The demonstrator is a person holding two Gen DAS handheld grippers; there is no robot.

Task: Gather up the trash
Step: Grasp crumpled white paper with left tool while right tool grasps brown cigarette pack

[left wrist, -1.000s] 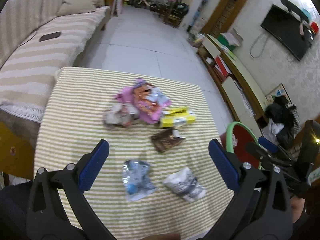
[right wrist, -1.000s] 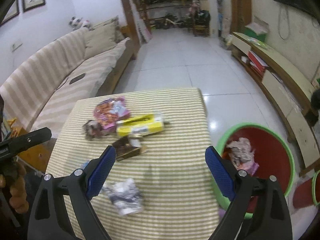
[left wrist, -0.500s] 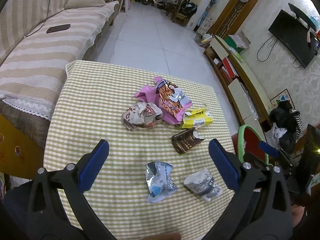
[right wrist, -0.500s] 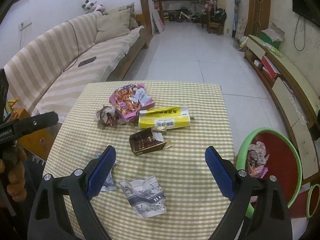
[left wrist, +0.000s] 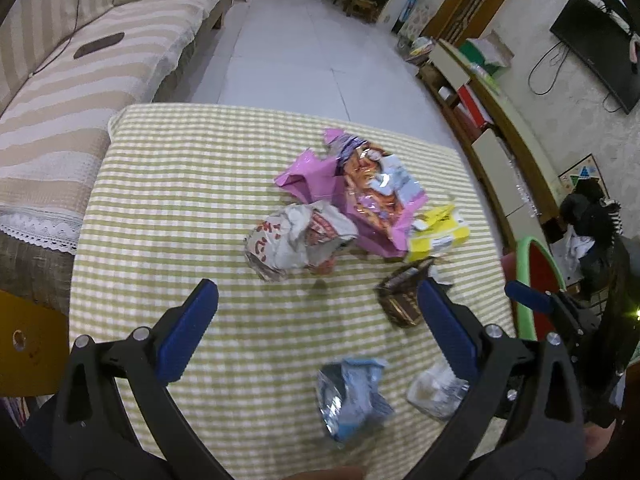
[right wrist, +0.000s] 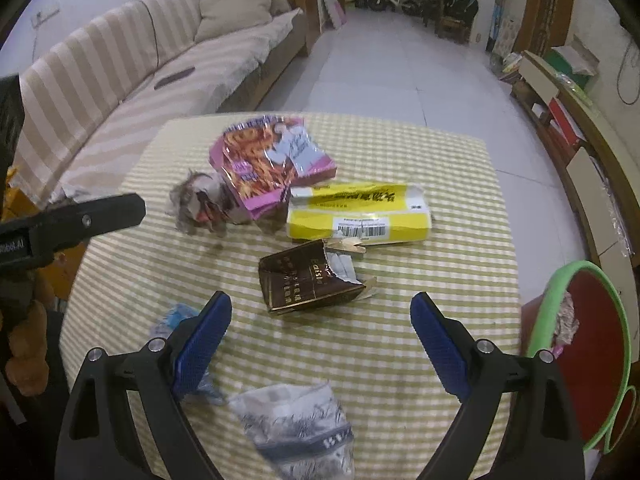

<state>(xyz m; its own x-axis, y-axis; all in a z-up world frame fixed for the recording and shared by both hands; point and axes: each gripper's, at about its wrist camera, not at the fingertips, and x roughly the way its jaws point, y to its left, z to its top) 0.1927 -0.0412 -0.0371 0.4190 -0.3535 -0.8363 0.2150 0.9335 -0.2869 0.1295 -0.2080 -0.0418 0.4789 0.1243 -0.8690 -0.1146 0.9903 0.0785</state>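
Both grippers — left, right — gape empty; next, seemingly, closing on the brown wrapper mid-frame.

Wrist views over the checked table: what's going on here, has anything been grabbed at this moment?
A person holds two handheld grippers above a checked table strewn with trash. The left gripper and right gripper are both open and empty. On the cloth lie a pink snack bag, a yellow package, a torn brown box, a crumpled paper wad, a blue wrapper and a patterned paper cup. A green-rimmed red bin beside the table already holds some trash.
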